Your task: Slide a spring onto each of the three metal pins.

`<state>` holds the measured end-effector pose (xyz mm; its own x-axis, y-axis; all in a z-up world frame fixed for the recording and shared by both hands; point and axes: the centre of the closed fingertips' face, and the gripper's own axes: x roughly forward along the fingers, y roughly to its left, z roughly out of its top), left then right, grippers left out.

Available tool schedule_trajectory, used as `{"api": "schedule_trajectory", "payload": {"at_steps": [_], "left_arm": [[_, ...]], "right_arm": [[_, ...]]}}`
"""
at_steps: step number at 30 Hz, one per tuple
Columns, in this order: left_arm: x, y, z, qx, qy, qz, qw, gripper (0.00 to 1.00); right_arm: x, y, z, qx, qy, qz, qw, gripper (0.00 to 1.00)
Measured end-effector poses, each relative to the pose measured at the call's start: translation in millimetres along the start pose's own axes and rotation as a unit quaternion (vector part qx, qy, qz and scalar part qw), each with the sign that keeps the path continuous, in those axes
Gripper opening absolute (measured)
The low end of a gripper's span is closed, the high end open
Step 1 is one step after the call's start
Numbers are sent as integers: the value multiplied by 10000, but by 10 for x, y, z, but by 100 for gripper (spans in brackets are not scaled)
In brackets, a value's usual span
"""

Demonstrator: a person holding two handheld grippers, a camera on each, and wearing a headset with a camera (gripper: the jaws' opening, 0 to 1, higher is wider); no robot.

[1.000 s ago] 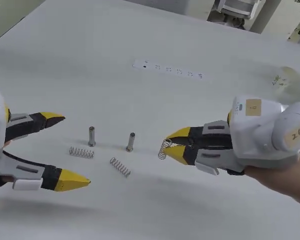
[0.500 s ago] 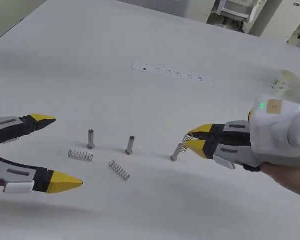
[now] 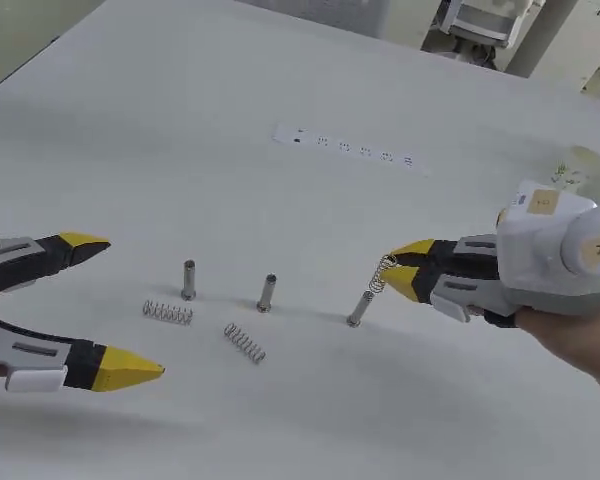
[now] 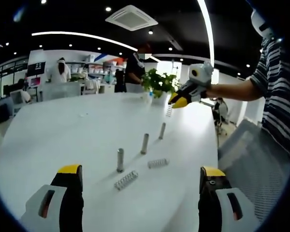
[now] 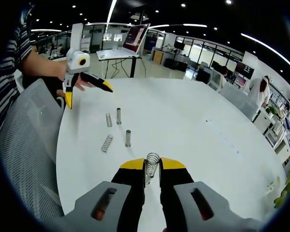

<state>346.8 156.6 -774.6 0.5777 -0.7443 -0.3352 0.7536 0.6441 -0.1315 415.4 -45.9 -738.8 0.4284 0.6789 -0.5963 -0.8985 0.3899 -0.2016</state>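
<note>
Three metal pins stand upright on the white table: left pin, middle pin, right pin. My right gripper is shut on a spring, held just above and right of the right pin's top. In the right gripper view the spring sits upright between the yellow tips. Two loose springs lie flat, one near the left pin and one in front of the middle pin. My left gripper hangs open at the left, holding nothing; its jaws stand wide apart.
A white power strip lies further back on the table. A leafy plant stands at the table's far end. People stand in the background of the left gripper view. A grey mesh chair is beside the table.
My right gripper has carried the spring to the right and slightly up, uncovering the right pin. The left gripper has barely shifted; the loose springs lie as before.
</note>
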Motion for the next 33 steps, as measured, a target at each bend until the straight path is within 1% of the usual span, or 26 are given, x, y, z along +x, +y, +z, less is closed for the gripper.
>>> {"api": "schedule_trajectory", "payload": {"at_steps": [13, 16, 25, 28, 33], "left_arm": [[-22, 28, 5, -29, -23, 55, 10000, 97], [-21, 31, 4, -37, -22, 62, 10000, 97], [-20, 19, -12, -14, 11, 38, 10000, 97], [-26, 19, -5, -41, -5, 31, 10000, 96], [-32, 26, 3, -37, -10, 45, 10000, 96]], "right_arm": [[63, -40, -118, 211, 65, -37, 9997, 8], [72, -36, -117, 280, 22, -32, 9996, 8], [112, -38, -156, 316, 43, -27, 9995, 8], [124, -55, -172, 285, 58, -59, 9996, 8], [134, -55, -181, 336, 60, -36, 9994, 8]]}}
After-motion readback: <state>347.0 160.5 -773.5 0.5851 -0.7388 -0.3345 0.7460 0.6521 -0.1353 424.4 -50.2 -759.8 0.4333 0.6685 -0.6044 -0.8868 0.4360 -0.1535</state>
